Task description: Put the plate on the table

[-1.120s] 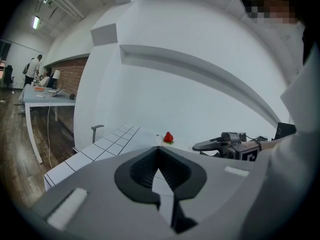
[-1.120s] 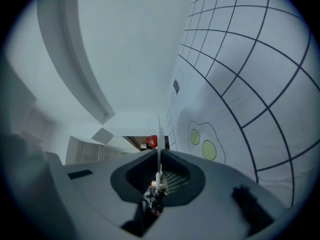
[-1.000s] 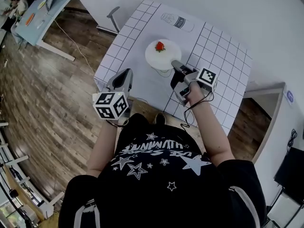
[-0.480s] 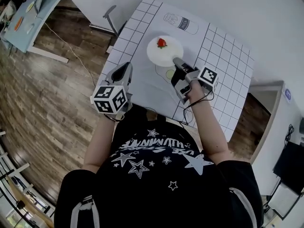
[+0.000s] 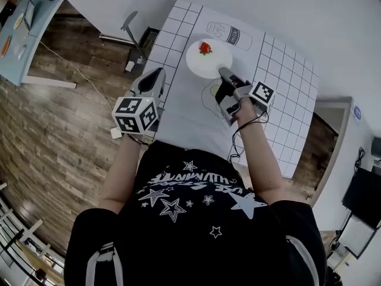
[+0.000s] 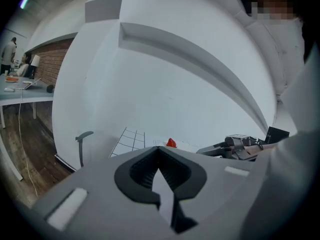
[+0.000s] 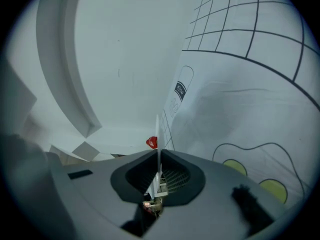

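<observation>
A white plate (image 5: pixel 209 61) carrying a red strawberry (image 5: pixel 205 47) is over the far part of the grid-printed table (image 5: pixel 286 76). My right gripper (image 5: pixel 224 74) is shut on the plate's near rim. In the right gripper view the plate (image 7: pixel 158 134) shows edge-on as a thin white line between the pads, with the strawberry (image 7: pixel 152 142) beyond. Whether the plate rests on the table I cannot tell. My left gripper (image 5: pixel 156 77) hangs over the table's left edge, shut and empty. Its closed tips (image 6: pixel 159 149) point toward the strawberry (image 6: pixel 171 143).
On the table mat are a printed bottle drawing (image 5: pixel 230 34) behind the plate and a printed outline with green spots (image 5: pixel 213 92) under my right gripper. A grey metal stand (image 5: pixel 132 28) is on the wooden floor to the left. A light blue desk (image 5: pixel 24 22) is far left.
The right gripper has carried the plate farther back, toward the bottle drawing, uncovering the printed outline with green spots. The left gripper stayed shut by the table's left edge.
</observation>
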The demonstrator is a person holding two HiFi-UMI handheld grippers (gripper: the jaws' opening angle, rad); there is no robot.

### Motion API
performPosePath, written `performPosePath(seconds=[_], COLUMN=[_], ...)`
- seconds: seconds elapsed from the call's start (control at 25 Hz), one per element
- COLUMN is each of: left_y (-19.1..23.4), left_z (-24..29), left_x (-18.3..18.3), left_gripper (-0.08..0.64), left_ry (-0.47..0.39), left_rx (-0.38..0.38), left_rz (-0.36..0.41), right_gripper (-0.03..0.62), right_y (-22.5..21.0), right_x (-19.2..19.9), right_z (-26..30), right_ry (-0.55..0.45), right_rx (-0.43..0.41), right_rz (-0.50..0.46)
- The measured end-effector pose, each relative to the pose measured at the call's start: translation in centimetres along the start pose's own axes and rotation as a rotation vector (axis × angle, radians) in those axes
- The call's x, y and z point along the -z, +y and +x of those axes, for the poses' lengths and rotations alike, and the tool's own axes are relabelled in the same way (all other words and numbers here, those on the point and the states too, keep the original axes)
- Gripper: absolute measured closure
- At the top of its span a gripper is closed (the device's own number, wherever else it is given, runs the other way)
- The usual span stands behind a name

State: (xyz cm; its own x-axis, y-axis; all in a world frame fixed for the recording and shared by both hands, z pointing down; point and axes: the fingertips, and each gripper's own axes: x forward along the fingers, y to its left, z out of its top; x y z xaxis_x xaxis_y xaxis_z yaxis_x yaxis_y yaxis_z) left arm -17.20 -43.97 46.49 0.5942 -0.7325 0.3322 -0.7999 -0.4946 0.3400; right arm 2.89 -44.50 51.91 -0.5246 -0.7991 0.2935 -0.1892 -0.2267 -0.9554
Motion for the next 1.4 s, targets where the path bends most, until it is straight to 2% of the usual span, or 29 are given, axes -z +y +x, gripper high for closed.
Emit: performPosePath(seconds=[0.12, 0.4, 0.76, 1.04, 1.4], left_y=[1.8, 4.2, 6.1, 7.3, 7.2], left_z=[1.2, 4.3, 6.7, 7.4, 7.3], left_x=[-0.6, -1.1, -0.1, 0.5, 1.6], left_gripper=[0.551, 0.551, 0.551, 0.551, 0.551], left_ry=[0.011, 0.029, 0.066, 0.08, 0.108], left_rx=[0.016, 0.051, 0.074, 0.08, 0.098], left_rz=[0.003, -0.004, -0.019, -0.007, -0.053], right_gripper=[0.569, 0.569, 0.569, 0.569, 0.571], right_y=[0.2, 0.0, -2.2, -3.5, -4.0], right_x=[-0.7, -1.7, -2.6, -3.0, -3.7], right_z=[1.7, 5.6, 9.5, 10.6, 11.0], right_ry=[-0.02, -0.051, -0.045, -0.051, -0.07], right_rx=[0.012, -0.021, 0.041, 0.055, 0.123], right_rz=[-0.006, 0.015, 0.01, 0.017, -0.001])
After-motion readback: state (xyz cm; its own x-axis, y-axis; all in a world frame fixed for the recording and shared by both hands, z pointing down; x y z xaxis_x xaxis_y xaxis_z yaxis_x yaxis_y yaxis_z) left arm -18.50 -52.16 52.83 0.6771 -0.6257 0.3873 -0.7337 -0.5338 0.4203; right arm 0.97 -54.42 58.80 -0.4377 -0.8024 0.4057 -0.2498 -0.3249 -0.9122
